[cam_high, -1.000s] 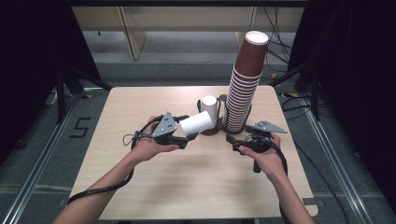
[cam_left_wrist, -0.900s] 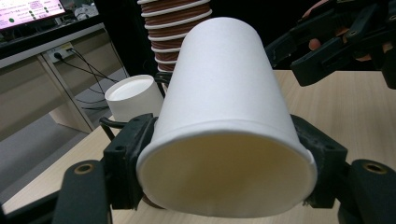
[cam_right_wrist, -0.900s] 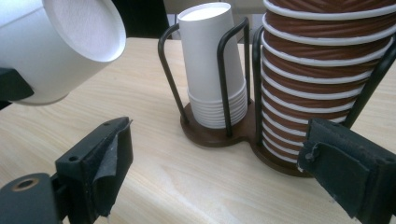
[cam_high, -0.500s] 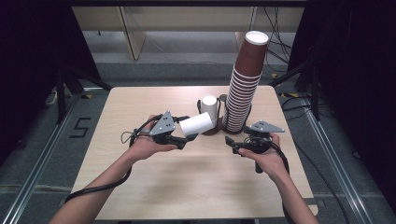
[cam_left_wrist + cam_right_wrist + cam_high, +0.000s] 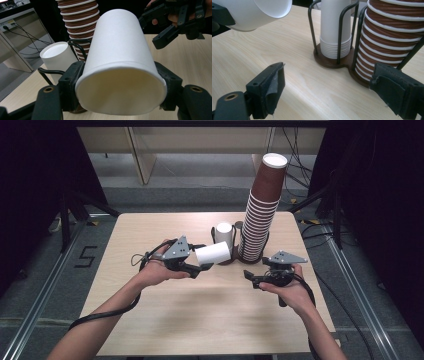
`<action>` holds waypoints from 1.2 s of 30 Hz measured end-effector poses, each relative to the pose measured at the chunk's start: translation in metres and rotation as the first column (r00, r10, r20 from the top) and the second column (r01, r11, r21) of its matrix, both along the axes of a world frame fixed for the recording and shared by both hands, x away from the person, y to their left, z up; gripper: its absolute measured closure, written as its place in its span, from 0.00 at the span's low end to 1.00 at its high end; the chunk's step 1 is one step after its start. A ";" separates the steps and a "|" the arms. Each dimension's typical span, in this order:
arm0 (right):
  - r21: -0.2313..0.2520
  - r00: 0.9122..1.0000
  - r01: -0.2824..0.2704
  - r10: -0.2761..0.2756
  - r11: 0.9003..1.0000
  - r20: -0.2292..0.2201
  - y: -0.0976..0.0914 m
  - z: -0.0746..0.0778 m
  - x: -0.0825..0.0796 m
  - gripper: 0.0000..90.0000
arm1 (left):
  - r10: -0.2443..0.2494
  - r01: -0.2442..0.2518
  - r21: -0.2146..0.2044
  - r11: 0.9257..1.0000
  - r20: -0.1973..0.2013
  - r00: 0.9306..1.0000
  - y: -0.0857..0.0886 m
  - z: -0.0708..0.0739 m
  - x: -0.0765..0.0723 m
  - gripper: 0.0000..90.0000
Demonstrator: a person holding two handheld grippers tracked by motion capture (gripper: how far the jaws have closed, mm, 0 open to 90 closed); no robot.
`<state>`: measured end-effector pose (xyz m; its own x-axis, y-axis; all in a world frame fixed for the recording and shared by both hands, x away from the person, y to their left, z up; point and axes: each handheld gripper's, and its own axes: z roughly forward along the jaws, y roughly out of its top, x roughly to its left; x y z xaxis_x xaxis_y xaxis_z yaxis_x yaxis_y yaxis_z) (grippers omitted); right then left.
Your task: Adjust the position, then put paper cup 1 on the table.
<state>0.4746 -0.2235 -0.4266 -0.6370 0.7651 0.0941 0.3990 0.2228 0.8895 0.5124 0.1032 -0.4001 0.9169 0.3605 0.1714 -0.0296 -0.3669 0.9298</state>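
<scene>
Left gripper clamps a white cup on its side above the table. Right gripper hangs wide open and empty near the brown cup stack.

Both grippers — left, right — are black, grey three-cornered plates on top, black cables trailing; forearms seemingly unsleeved.

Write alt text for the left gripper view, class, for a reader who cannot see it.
A white paper cup lies on its side, clamped between the left gripper's black jaws, its open mouth facing the camera. Behind it stand a short stack of white cups and a tall stack of brown cups in a wire holder; the right gripper hovers upper right above the wooden table.
</scene>
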 end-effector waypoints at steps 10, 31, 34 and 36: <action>-0.012 1.000 0.004 -0.004 1.000 -0.009 -0.003 0.000 -0.003 0.14 | -0.046 0.047 0.043 0.998 -0.022 0.999 -0.005 -0.001 0.001 0.38; -0.230 0.974 -0.226 0.226 0.947 -0.026 0.005 -0.011 0.009 0.18 | -0.136 0.149 0.206 0.967 -0.076 0.988 -0.011 0.001 0.004 0.37; -0.260 0.963 -0.268 0.264 0.928 -0.054 0.009 -0.011 0.008 0.18 | -0.147 0.163 0.223 0.961 -0.085 0.985 -0.011 0.002 0.004 0.37; -0.273 0.954 -0.297 0.292 0.915 -0.059 0.011 -0.010 0.010 0.18 | -0.157 0.175 0.235 0.956 -0.094 0.983 -0.011 0.003 0.004 0.37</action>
